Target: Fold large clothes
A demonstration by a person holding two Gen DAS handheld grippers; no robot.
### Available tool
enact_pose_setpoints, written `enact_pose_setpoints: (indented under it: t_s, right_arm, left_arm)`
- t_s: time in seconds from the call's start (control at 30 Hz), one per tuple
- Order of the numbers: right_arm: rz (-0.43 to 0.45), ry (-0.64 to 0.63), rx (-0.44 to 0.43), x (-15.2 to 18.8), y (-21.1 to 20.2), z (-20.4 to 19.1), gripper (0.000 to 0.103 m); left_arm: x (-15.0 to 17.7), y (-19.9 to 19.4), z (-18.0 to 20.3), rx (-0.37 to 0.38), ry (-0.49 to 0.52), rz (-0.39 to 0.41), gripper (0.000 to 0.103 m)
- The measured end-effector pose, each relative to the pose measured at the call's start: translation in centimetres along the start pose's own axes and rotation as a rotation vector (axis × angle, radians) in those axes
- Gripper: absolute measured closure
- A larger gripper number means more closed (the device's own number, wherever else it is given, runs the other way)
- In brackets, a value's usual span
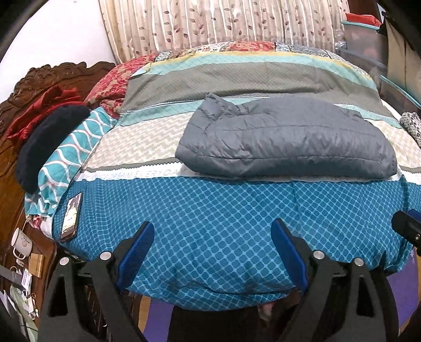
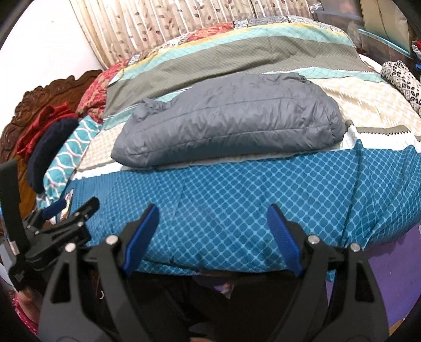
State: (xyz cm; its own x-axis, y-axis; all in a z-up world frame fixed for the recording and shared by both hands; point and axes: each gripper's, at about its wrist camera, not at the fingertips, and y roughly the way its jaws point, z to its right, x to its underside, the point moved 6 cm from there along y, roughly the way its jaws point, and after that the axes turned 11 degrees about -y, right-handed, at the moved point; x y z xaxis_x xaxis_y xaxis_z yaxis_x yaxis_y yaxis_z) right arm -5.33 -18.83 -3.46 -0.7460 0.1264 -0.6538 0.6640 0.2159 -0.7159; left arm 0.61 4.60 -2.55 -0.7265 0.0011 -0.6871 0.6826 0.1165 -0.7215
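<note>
Your grey quilted puffer jacket [image 1: 286, 139] lies folded into a compact bundle at frame centre on the striped bedspread [image 1: 210, 210]. Your left gripper [image 1: 213, 252] and right gripper [image 2: 213, 236] hover released, empty, at bottom. Folding looks finished.

Jacket [image 1: 286, 139] lies on the bed [image 1: 210, 210]; phone [image 1: 71, 217] at its left edge.

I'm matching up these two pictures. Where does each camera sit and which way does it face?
Left wrist: behind the open left gripper, looking down across the bed at the grey jacket.
Right wrist: behind the open right gripper, facing likewise; the left gripper shows at its left edge.
Shared: jacket, bed, curtain, headboard.
</note>
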Motion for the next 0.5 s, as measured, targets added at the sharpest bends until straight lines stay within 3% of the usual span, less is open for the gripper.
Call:
enact_pose_setpoints:
  t_s: [0.5]
  right_arm:
    - [-0.025,0.008,0.001,1.0,0.6,0.0,0.023]
  left_arm:
    - [0.7,-0.1,-1.2,-0.074,0.006,0.012,0.036]
